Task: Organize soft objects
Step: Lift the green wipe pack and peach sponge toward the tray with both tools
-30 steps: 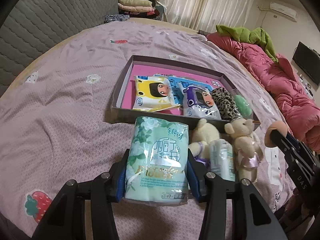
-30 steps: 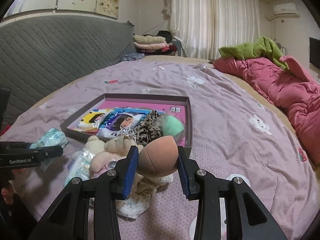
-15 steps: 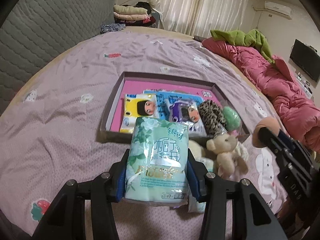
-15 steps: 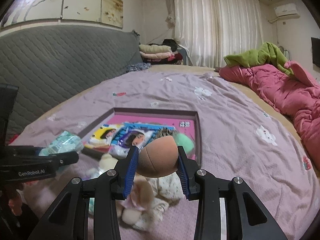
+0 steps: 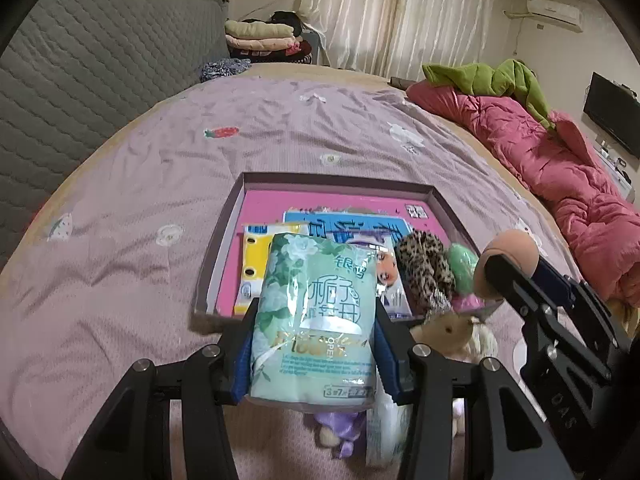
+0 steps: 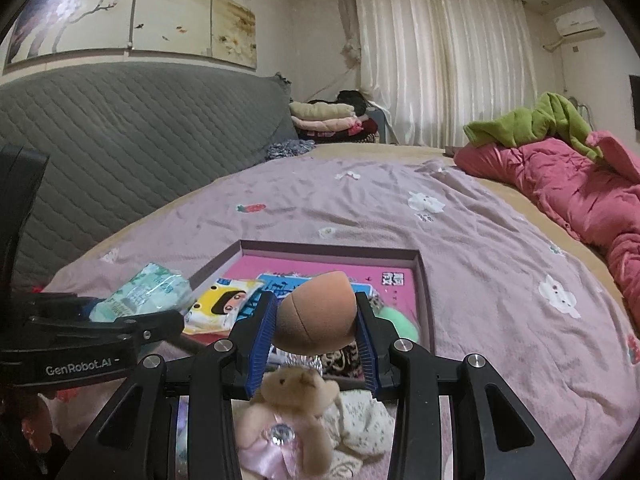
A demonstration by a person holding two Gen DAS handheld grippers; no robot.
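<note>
My left gripper is shut on a green tissue pack, held above the bed in front of the shallow box. My right gripper is shut on a tan makeup sponge, raised over the box's near right corner. From the left wrist view the sponge shows at the right; from the right wrist view the tissue pack shows at the left. Inside the pink-floored box lie cartoon tissue packets, a leopard scrunchie and a green sponge. Teddy bears lie on the bed before the box.
The lilac bedspread spreads around the box. A pink quilt with a green garment lies along the right. The grey headboard stands at the left, with folded clothes stacked behind.
Both grippers have risen and moved toward the box with their loads still held. The teddy bears now sit lower in both views, partly under the grippers.
</note>
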